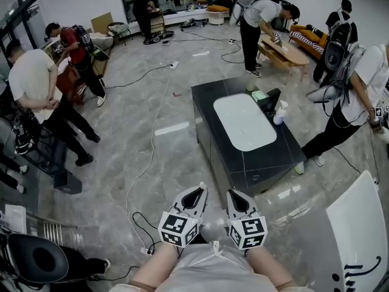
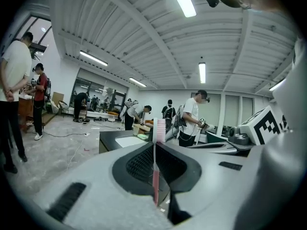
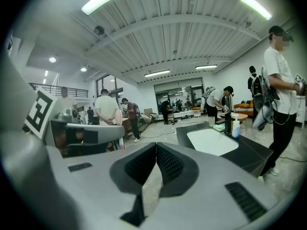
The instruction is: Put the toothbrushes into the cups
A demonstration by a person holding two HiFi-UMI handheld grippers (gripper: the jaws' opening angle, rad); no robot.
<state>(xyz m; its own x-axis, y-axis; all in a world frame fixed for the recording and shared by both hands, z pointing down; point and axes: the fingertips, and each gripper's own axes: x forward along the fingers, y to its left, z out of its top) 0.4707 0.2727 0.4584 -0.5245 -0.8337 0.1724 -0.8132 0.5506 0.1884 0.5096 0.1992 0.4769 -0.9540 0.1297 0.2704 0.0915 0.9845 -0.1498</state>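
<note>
The task is at its beginning, as far as I can judge. The left hand-held gripper has its jaws closed on a pink toothbrush. In the left gripper view the handle stands upright between the pads and the bristle head rises above the jaw tips. The right hand-held gripper has its jaws closed together with nothing between them; the right gripper view shows only the floor through the small gap under the tips. Both are held close to the person's body, side by side and well apart from the dark desk with the white oval mat. A few small things stand at the far end of this desk, among them a white bottle, but they are too small to say which are the cups. I see no toothbrush in a cup. So the carried toothbrush has to be brought to the desk and put into a cup; other toothbrushes I cannot see.
</note>
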